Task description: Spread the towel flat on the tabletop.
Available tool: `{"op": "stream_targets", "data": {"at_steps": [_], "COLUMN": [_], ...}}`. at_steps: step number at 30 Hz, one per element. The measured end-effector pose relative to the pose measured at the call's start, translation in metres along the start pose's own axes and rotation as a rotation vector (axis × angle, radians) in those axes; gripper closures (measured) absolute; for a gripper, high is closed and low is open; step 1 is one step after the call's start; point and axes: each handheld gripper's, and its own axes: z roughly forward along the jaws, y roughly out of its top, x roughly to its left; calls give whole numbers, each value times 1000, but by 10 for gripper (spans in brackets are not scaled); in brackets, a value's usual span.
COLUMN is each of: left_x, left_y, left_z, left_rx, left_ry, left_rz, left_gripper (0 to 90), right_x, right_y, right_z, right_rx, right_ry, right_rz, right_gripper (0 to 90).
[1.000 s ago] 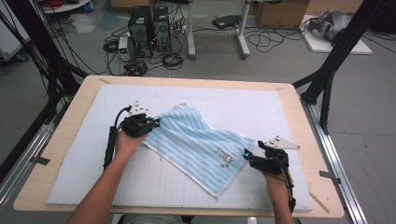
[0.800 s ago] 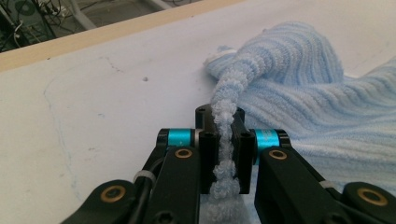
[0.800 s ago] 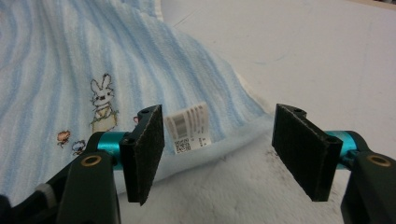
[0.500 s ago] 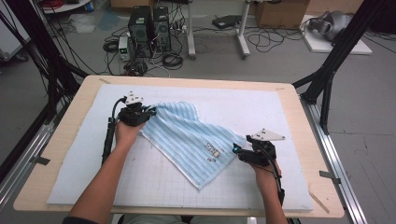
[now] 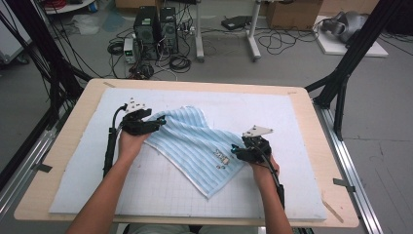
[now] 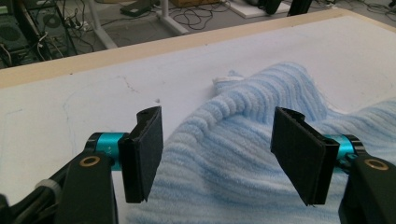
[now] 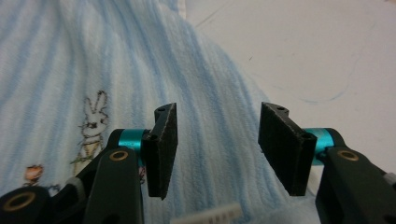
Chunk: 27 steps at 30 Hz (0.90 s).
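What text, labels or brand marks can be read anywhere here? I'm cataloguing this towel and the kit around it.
No readable text anywhere.
Towel: an embroidered rabbit and a small orange figure, no letters.
White tag at the towel's edge: marks too blurred to read.
Computer towers on the floor: too small to read.

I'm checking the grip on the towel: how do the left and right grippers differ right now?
The left gripper sits at the towel's far raised corner; the right gripper sits at its near edge beside the rabbit embroidery. The left jaws have been opening, the right closing. Both stand apart, neither pressing the cloth.
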Motion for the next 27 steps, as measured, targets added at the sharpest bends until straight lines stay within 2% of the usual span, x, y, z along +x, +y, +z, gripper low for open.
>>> {"op": "stream_targets", "data": {"at_steps": [1, 2, 4, 5, 6, 9, 12, 19, 23, 27], "left_x": [1, 1, 1, 1, 0, -4, -9, -24, -31, -36], "left_y": [-1, -2, -4, -4, -4, -6, -10, -26, -35, -40], "left_z": [-1, -1, -3, -3, -4, -9, -14, -34, -45, -55], "left_rx": [0, 2, 7, 19, 19, 6, 20, 26, 32, 29], "left_ry": [-4, -7, -14, -25, -31, -30, -43, -68, -80, -91], "left_rz": [-4, -7, -12, -12, -15, -3, 5, 10, 4, 12], "left_gripper": [346, 345, 340, 334, 329, 331, 330, 331, 334, 337], "right_x": [0, -1, -7, -8, -7, -2, 2, 21, 36, 51], "right_y": [-1, -3, -7, -8, -10, -15, -23, -43, -50, -58], "right_z": [3, 8, 9, 7, 4, -4, -12, -33, -44, -55], "right_rx": [20, 63, 64, 64, 60, 72, 60, 30, 30, 35], "right_ry": [-2, -7, 24, 39, 48, 76, 99, 115, 117, 139], "right_rz": [-7, -7, 56, 70, 55, 42, 35, 72, 59, 45], "right_gripper": [468, 468, 514, 579, 661, 822, 844, 843, 840, 838]}}
